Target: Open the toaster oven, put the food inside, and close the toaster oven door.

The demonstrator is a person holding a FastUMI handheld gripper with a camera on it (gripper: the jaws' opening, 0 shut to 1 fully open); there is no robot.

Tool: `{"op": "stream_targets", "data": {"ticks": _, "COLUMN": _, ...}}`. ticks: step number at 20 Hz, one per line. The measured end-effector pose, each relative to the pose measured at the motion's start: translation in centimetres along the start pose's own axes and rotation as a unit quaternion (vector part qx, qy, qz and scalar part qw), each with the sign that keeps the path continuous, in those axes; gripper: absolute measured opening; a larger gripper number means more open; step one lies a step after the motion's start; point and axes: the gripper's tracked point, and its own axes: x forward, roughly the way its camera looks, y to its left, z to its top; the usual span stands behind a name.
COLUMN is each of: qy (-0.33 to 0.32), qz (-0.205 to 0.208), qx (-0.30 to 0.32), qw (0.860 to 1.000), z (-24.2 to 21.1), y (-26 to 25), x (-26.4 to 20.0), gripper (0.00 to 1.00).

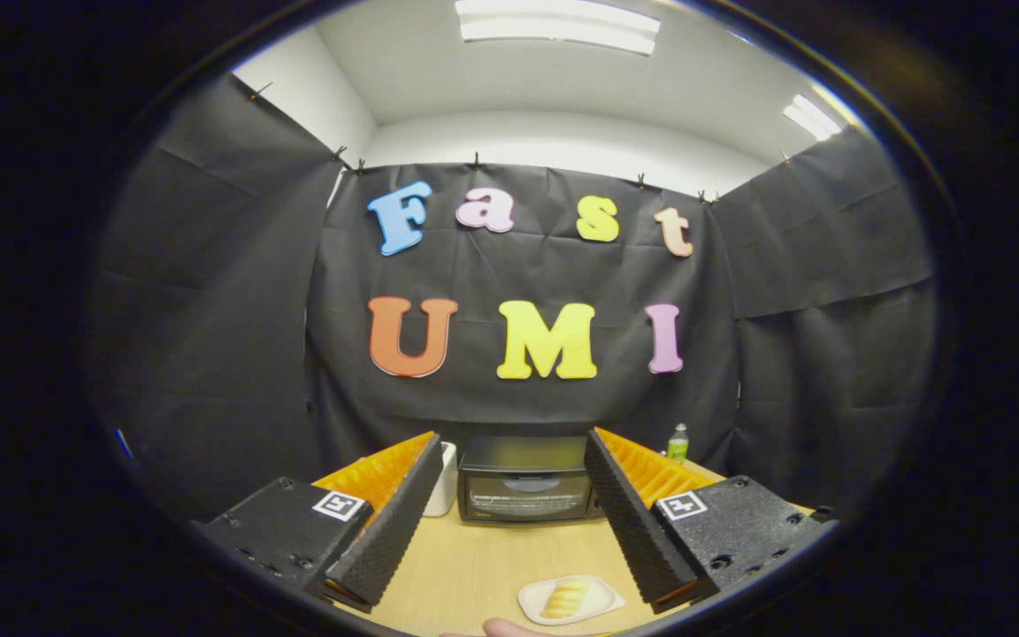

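no readable text on anything

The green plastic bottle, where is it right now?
In the gripper view, the green plastic bottle stands at the back of the wooden table, right of the black toaster oven, beyond the open hand-held gripper.

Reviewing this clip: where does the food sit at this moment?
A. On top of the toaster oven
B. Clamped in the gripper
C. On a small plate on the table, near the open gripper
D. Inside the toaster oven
C: the food lies on the plate on the table, the gripper is open and empty, and the toaster oven beyond is closed.
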Motion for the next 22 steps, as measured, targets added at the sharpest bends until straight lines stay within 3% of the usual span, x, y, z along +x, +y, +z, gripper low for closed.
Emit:
{"op": "stream_targets", "data": {"ticks": 12, "qy": 0.022, "qz": 0.003, "qx": 0.005, "qw": 1.000, "z": -2.0, "y": -3.0, "x": 2.1, "gripper": 1.00}}
{"op": "stream_targets", "data": {"ticks": 19, "qy": 0.035, "qz": 0.065, "qx": 0.026, "qw": 0.997, "z": -3.1, "y": -4.4, "x": 10.3, "gripper": 1.00}}
{"op": "stream_targets", "data": {"ticks": 22, "qy": 0.040, "qz": 0.064, "qx": 0.048, "qw": 0.996, "z": -3.5, "y": -6.3, "x": 14.4, "gripper": 1.00}}
